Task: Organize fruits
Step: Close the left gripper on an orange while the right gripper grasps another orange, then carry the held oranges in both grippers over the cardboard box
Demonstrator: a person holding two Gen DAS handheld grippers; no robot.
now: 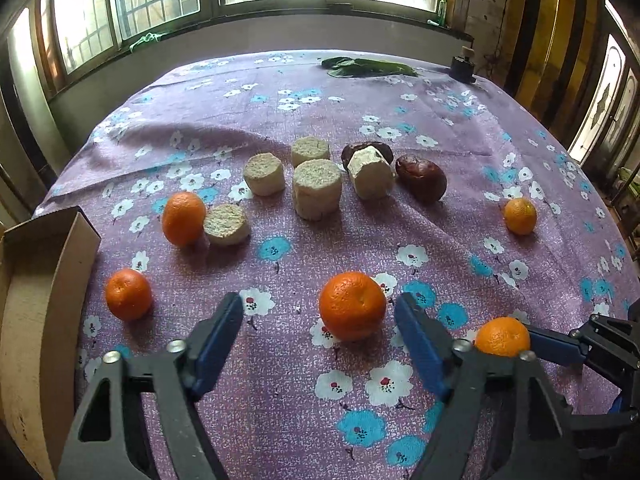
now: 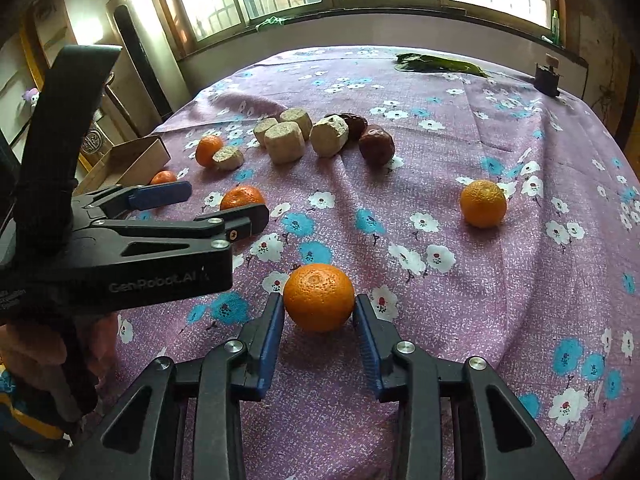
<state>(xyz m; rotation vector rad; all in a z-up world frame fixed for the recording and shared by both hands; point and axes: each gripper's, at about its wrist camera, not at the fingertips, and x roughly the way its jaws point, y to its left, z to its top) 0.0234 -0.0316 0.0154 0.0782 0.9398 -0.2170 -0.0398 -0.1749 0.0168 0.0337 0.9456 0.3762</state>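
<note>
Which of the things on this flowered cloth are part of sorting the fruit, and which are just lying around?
Part of the job:
- five tangerines
- two dark red dates
- five pale cut chunks
- cardboard box

Lying about:
- green leaves
- small dark object at the far corner

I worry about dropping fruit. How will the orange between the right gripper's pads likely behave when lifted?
The orange looks round and smooth-skinned, so it may roll on the tablecloth if it is released. The right gripper pinches it near its widest part with both pads touching, so the hold seems fair. It is small, so probably light, though hard squeezing might bruise it.
</note>
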